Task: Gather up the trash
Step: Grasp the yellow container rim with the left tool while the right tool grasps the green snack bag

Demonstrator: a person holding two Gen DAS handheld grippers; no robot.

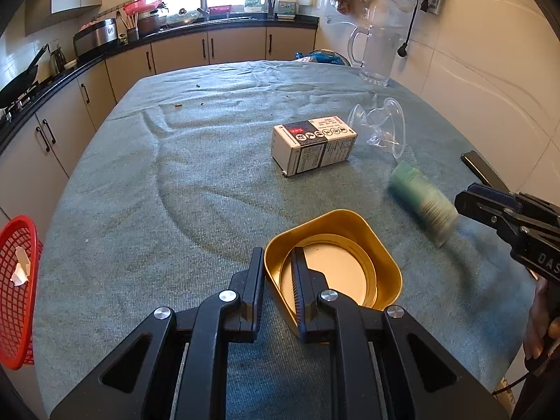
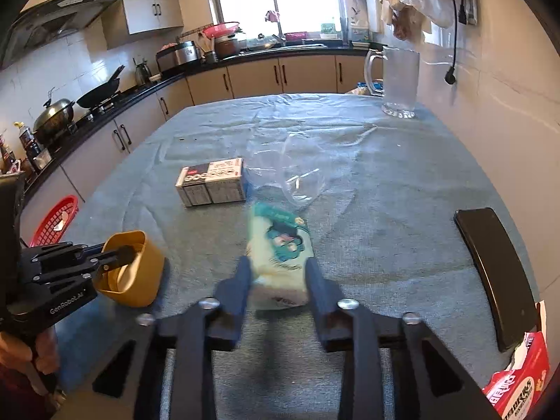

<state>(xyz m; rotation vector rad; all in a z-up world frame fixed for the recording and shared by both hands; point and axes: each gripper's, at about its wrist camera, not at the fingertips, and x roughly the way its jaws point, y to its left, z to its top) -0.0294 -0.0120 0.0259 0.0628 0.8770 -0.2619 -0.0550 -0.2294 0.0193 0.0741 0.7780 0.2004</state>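
Note:
My left gripper (image 1: 278, 262) is shut on the wall of a gold tin (image 1: 350, 241), one finger inside and one outside; it also shows in the right wrist view (image 2: 134, 269). My right gripper (image 2: 278, 273) is shut on a green and white tissue pack (image 2: 280, 248), held just above the cloth and blurred by motion; the pack also shows in the left wrist view (image 1: 423, 203). A white and black carton (image 1: 313, 143) lies on the table, with a crumpled clear plastic cup (image 1: 385, 127) beside it. A red basket (image 1: 15, 290) stands off the table's left edge.
A grey-green cloth covers the table (image 1: 175, 192). A glass mug (image 1: 376, 54) stands at the far right. A black phone (image 2: 495, 276) lies at the right edge. A red and white packet (image 2: 521, 374) sits at the near right corner. Kitchen counters (image 1: 105, 52) run along the left and back.

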